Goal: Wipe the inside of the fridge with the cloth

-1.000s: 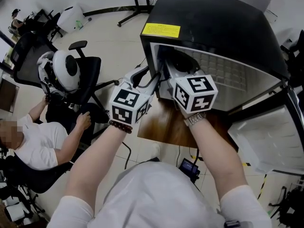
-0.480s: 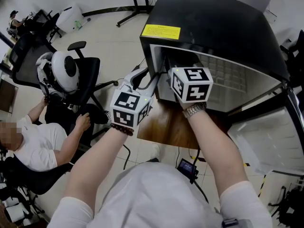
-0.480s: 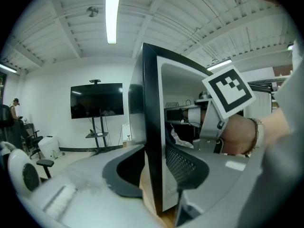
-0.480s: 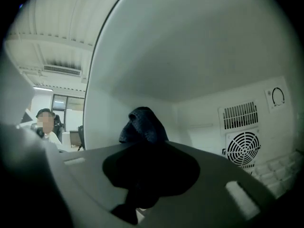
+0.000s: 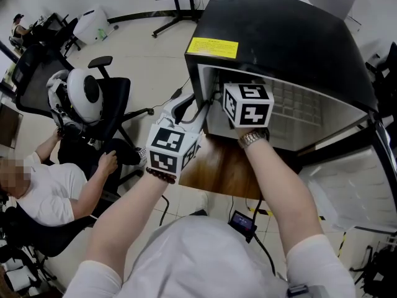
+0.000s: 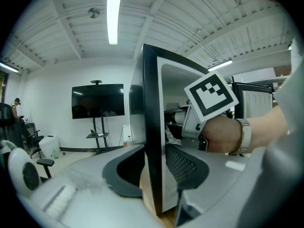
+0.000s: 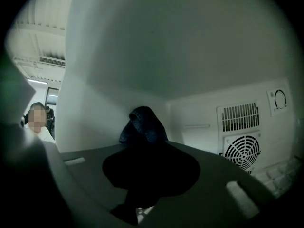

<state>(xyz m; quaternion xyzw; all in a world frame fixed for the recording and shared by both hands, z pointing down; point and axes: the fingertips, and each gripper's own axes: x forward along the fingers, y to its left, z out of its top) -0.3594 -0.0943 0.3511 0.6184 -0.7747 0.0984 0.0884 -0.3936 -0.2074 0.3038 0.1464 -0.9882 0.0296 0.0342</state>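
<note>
**Cloth held inside the fridge**
The right hand-held gripper (image 7: 145,163) pinches the dark cloth (image 7: 142,125) inside the fridge (image 5: 279,36), towards its left. The cloth looks soft, light and limp, best held by its bunched middle. The left hand-held gripper (image 6: 154,175) clamps the fridge's left wall edge.

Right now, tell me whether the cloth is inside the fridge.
Inside: the cloth shows against the inner wall of the fridge, near its fan grille.

office chair (image 5: 115,104) | seated person (image 5: 46,194) | TV on stand (image 6: 98,101) | helmet (image 5: 87,93), perhaps
</note>
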